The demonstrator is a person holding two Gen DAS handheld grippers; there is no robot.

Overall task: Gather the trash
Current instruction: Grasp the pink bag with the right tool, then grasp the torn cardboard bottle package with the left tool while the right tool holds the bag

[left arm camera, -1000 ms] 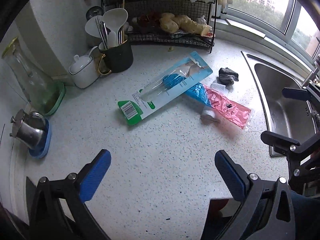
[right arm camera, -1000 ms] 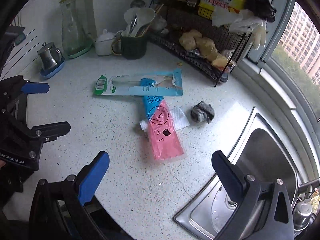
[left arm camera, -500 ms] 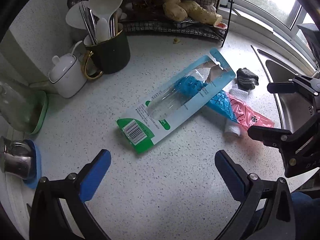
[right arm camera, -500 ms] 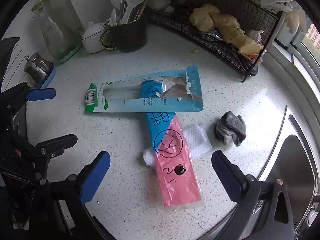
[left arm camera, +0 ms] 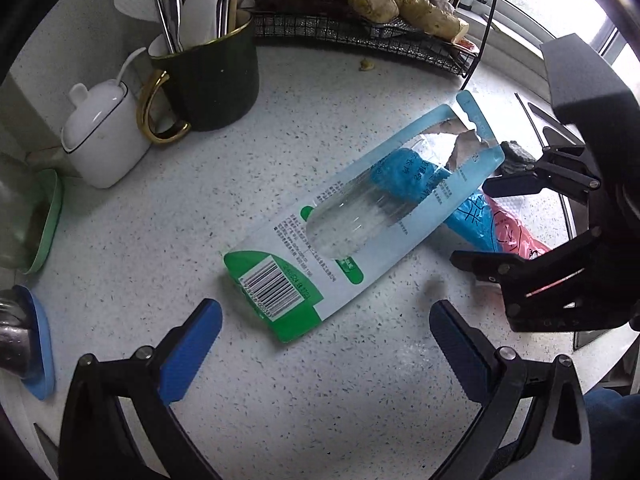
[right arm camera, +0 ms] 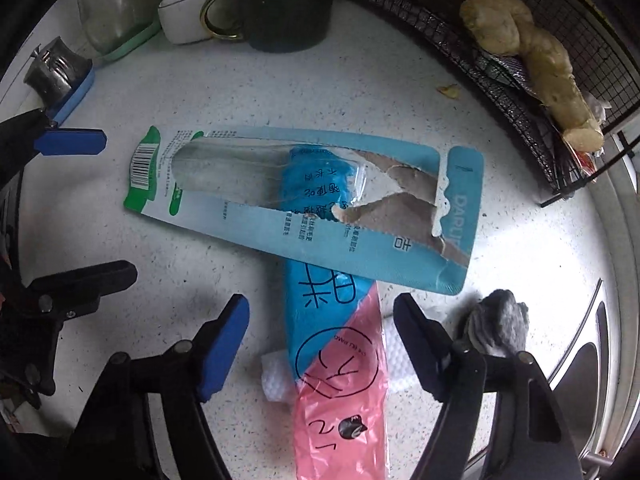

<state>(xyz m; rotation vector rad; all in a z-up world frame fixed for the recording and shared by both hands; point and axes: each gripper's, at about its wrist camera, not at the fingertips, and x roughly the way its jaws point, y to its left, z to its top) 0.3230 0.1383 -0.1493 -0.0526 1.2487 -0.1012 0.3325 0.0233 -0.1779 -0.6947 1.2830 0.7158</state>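
A torn blue-and-green blister pack (left arm camera: 360,220) (right arm camera: 304,200) lies flat on the speckled counter. Under its far end sits a blue-and-pink plastic wrapper (right arm camera: 340,360) (left arm camera: 492,224) on a white tissue (right arm camera: 276,380). A grey crumpled wad (right arm camera: 496,324) rests beside it. My left gripper (left arm camera: 324,320) hangs open just above the pack's barcode end. My right gripper (right arm camera: 320,312) (left arm camera: 474,222) points straight down with its jaws closing. The wrapper lies between its fingers, and the pads do not press on it.
A dark mug of utensils (left arm camera: 212,76) and a white lidded pot (left arm camera: 104,136) stand at the back. A wire rack with ginger (right arm camera: 532,48) lines the back right. The sink (right arm camera: 592,360) lies right; a glass carafe (right arm camera: 112,12) and a steel pot (left arm camera: 12,340) stand left.
Both grippers have dropped closer to the counter. The left came over the pack's barcode end. The right moved over the wrapper and its jaws have narrowed around it.
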